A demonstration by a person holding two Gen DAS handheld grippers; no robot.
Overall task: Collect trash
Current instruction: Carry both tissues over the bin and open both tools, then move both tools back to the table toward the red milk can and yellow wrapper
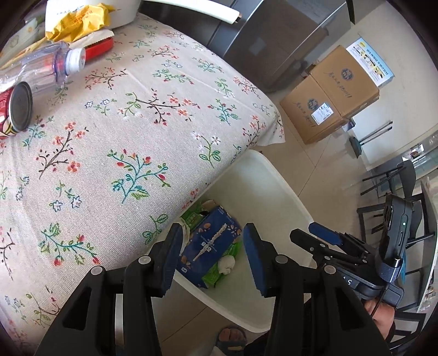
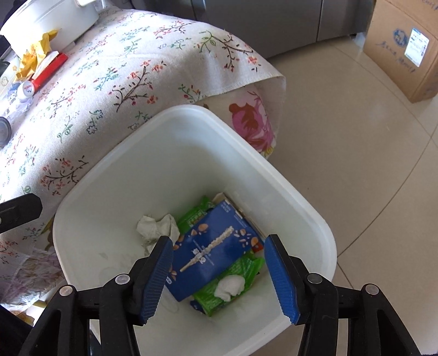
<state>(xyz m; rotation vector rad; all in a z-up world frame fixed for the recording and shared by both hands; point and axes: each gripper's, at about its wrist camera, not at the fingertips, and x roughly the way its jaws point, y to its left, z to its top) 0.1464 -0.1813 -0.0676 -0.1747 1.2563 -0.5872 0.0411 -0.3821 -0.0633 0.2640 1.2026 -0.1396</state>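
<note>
Both tongs hang over one white plastic bin (image 2: 273, 175) that stands on the tiled floor against the bench (image 1: 142, 142), which is draped in a floral cloth. The right tongs (image 2: 219, 276) are spread wide with nothing between their blue pads, looking straight down into the bin. The left tongs (image 1: 212, 260) are likewise wide and empty, held above the bin's near edge beside the bench corner; the right tongs show at that view's right side.

In the bin lie one blue carton (image 2: 210, 252) printed with nuts and grain, flat on top of two green wrappers (image 2: 232, 279), one peeking out above the carton and one below it. There are two wads of white tissue: a crumpled one (image 2: 156, 227) to the left of the carton, and a smaller, rounder one (image 2: 230, 284) resting on the lower green wrapper.

Still on the bench, at its far left end, lie four pieces of trash close together: one clear plastic bottle (image 1: 41, 68) with a white cap, on its side; one red can (image 1: 15, 109), also on its side with its metal end facing the camera; one crumpled yellow wrapper (image 1: 79, 22); and one flat red packet (image 1: 100, 45) just beyond the bottle cap. A white pot (image 2: 52, 19) stands behind them.

Two cardboard boxes (image 1: 331, 95) are stacked on the floor well beyond the bench.
</note>
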